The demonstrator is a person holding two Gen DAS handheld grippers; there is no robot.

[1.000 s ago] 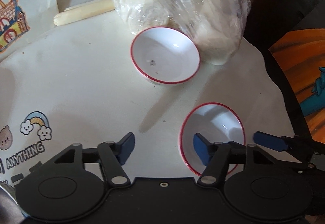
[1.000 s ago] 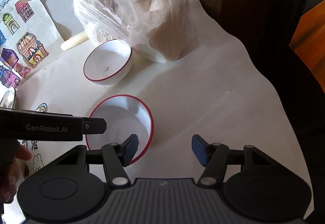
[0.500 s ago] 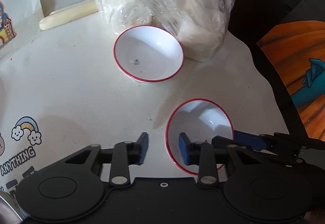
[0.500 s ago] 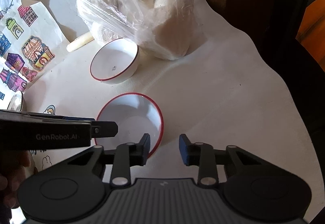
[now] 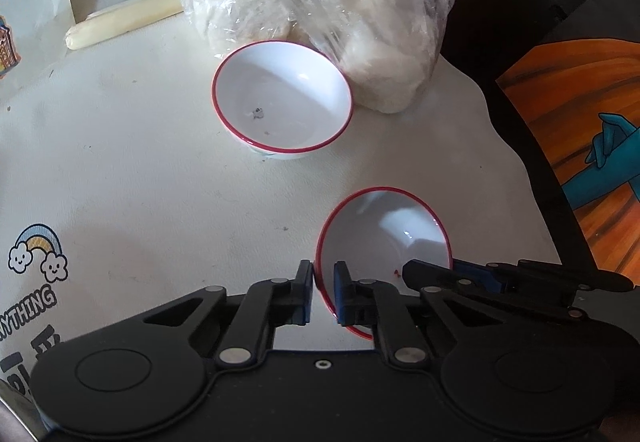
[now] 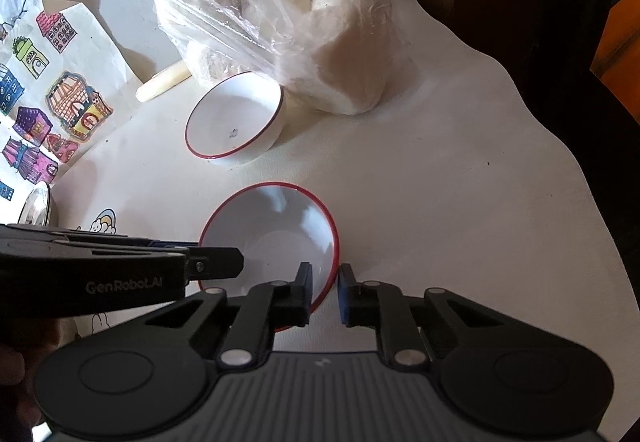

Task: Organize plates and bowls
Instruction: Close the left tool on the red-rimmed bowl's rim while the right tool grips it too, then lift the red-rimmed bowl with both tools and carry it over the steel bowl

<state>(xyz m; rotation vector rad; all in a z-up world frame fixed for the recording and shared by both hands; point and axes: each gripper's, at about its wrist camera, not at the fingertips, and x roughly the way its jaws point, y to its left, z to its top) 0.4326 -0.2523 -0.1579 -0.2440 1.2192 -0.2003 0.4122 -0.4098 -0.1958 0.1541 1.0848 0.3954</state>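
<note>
Bowls are the matter here: two white ones with thin red rims sit on a cream table cover, well apart from each other. Starting at the left, a pale rolled stick (image 5: pixel 124 19) lies by the wall, clear of the work. The left gripper (image 5: pixel 323 292) has its jaws drawn narrow on the left-hand rim of the near bowl (image 5: pixel 384 238), one pad outside the wall and one inside. The far bowl (image 5: pixel 282 97) stands upright just in front of a clear bag of pale rolls (image 5: pixel 320 1), its rim touching or nearly touching the plastic; I cannot tell which. On the other side, the right gripper (image 6: pixel 324 292) pinches the opposite rim of the same near bowl in the same way, jaws nearly closed on the thin wall.

The bowl looks stiff, light and glossy, likely ceramic or melamine, so I judge it slippery under the pads and liable to chip if dropped or knocked. The rim is the only real purchase: a thin edge gripped from both sides. Lifting should probably be level and even between both hands, since unequal pull could make the smooth wall slide out. Nesting it into the far bowl seems the sensible aim.
</note>
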